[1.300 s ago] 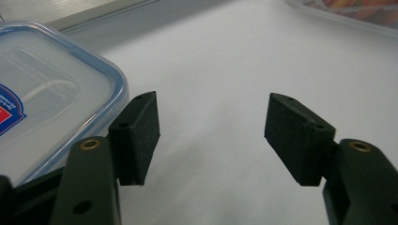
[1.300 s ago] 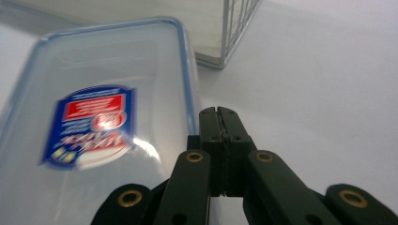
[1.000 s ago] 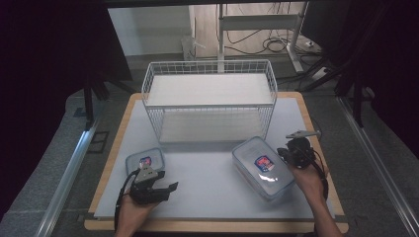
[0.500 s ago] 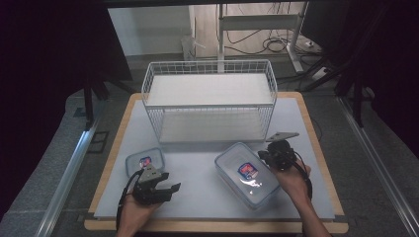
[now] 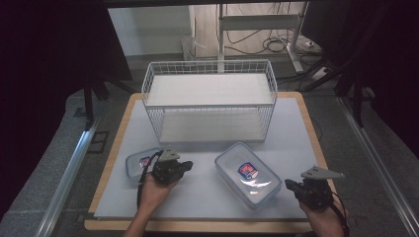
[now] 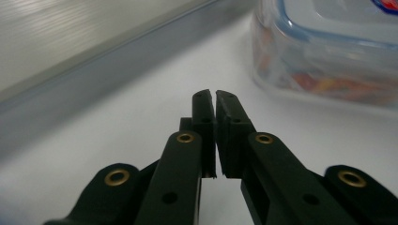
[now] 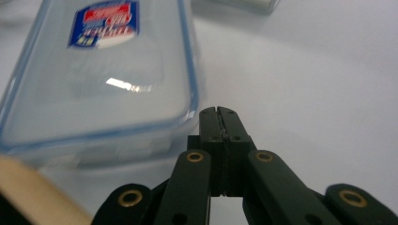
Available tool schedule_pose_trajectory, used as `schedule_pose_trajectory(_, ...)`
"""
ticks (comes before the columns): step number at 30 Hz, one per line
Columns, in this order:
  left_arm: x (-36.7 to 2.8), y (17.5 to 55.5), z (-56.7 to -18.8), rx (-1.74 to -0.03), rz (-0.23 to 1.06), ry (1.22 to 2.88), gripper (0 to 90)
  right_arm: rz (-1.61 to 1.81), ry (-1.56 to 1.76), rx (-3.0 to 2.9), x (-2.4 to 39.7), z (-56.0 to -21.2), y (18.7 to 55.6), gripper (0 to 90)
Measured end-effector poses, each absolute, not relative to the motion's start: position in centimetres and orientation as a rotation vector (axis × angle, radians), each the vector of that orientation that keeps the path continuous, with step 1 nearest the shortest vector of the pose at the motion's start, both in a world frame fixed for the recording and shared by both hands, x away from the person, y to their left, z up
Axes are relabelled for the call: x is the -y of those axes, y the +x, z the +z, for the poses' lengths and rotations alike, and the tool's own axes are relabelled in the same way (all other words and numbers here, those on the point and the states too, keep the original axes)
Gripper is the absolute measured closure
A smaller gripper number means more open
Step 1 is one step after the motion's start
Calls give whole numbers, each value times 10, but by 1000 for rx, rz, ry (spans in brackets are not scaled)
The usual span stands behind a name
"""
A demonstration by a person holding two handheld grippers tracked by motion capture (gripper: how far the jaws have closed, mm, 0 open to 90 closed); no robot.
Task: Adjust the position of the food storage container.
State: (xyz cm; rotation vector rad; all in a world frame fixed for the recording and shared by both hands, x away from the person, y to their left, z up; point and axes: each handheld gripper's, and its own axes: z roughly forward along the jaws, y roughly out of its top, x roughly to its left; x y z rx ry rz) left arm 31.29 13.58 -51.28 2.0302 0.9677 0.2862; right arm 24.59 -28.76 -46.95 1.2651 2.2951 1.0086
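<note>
— While both food containers sit on the mat in front of the wire rack, how far along are you?

— Barely started: my left gripper has just snapped together on nothing beside the small container; my right gripper is closed, empty, near the large container.

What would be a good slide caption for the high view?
Two shut, empty grippers, left gripper and right gripper, flank a large lidded container before a white wire rack.

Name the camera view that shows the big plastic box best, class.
The high view: the whole big box with its labelled lid lies on the mat. The right gripper view shows part of its lid from close by; the left gripper view catches a blurred corner of a box.
</note>
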Motion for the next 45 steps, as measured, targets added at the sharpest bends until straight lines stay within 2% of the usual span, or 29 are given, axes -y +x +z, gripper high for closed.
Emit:
schedule_pose_trajectory(5, -106, 343, -522, -969, 203, 2012, 864, 975, 1288, -2365, 280, -480, 236, 900)
schedule_pose_trajectory(9, -84, 357, -526, -946, 188, 2082, 840, 971, 1306, -2399, 276, -484, 236, 900)
schedule_pose_trajectory(11, -75, 358, -526, -910, 136, 2085, 828, 953, 1298, -2418, 272, -488, 238, 900)
schedule_pose_trajectory(14, -70, 356, -526, -909, 156, 2100, 869, 935, 1306, -2400, 271, -490, 242, 900)
schedule_pose_trajectory(16, -71, 354, -527, -935, 131, 2076, 895, 923, 1310, -2380, 272, -489, 247, 900)
schedule_pose_trajectory(30, -90, 319, -524, -971, 120, 2078, 897, 910, 1315, -2398, 265, -499, 292, 900)
schedule_pose_trajectory(37, -111, 293, -522, -999, 165, 2059, 896, 904, 1264, -2426, 246, -503, 311, 900)
schedule_pose_trajectory(45, -134, 271, -523, -1051, 152, 2024, 897, 898, 1214, -2453, 217, -505, 328, 900)
